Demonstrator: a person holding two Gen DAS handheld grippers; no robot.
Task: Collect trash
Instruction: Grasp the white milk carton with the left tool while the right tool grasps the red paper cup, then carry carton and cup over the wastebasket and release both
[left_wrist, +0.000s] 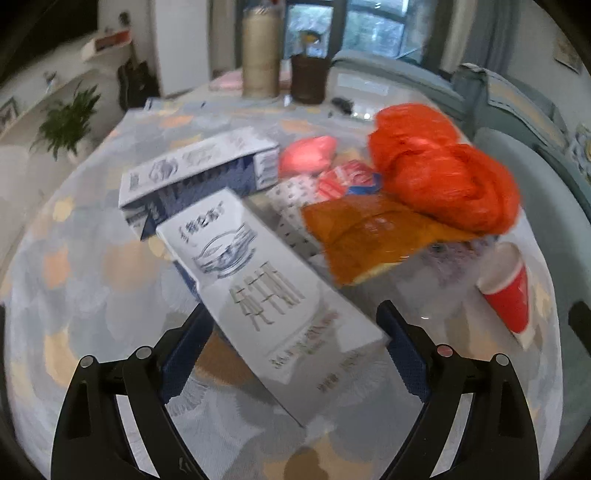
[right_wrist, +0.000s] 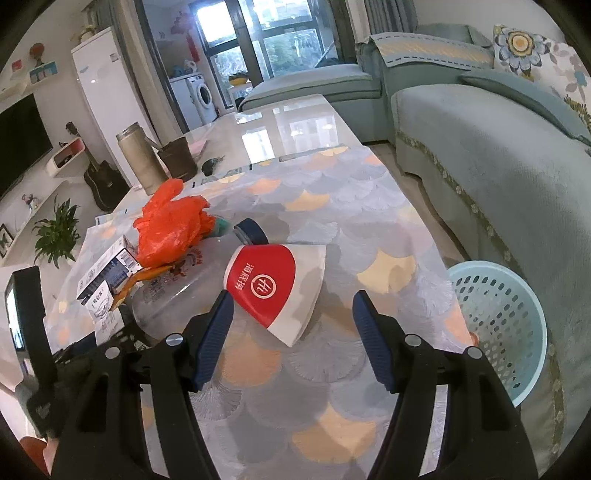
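Litter covers a table (right_wrist: 332, 206) draped in a fan-patterned cloth. In the left wrist view, the left gripper (left_wrist: 291, 321) stands wide, its ribbed blue pads either side of a long white carton (left_wrist: 273, 295) at lower centre, not clamped. Behind it lie a second carton (left_wrist: 199, 173), an amber wrapper (left_wrist: 369, 236) and a crumpled orange plastic bag (left_wrist: 443, 173). In the right wrist view, the right gripper (right_wrist: 291, 314) gapes wide before a flattened red-and-white paper cup (right_wrist: 277, 288) at centre. A perforated pale-blue plastic basket (right_wrist: 506, 325) sits lower right, beside the sofa (right_wrist: 480, 122).
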